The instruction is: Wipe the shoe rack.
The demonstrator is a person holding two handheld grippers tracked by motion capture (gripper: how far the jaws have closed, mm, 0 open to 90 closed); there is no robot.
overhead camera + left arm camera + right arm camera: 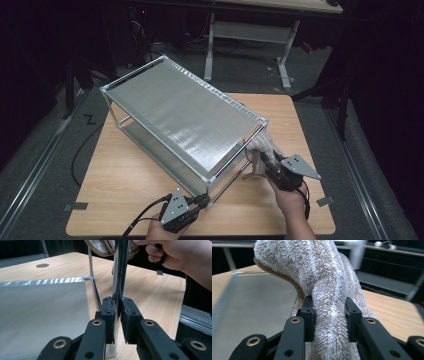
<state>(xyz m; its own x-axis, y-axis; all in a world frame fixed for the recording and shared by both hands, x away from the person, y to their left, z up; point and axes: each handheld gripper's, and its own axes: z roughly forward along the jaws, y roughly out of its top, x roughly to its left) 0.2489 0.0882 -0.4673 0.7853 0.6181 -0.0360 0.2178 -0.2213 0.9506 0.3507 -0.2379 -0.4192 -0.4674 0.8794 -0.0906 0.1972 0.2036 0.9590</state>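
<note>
A silver two-shelf metal rack point(180, 117) stands slanted across the wooden table point(125, 175). My left gripper point(202, 199) is at the rack's near corner, shut on a chrome upright post point(120, 270); in the left gripper view the pads point(110, 312) squeeze the post from both sides. My right gripper point(262, 160) is shut on a fluffy white-and-tan cloth point(262, 145), held against the rack's right-hand post. In the right gripper view the cloth point(324, 285) bulges up between the jaws and hides what lies behind it. The cloth point(102, 246) and the other hand point(180, 257) appear at the top of the left gripper view.
The grey shelf surface point(257, 302) stretches to the left of the cloth. Bare table lies left of the rack and along the front edge, with grey tape marks point(76, 206) at the corners. A desk frame point(250, 35) stands on the floor behind the table.
</note>
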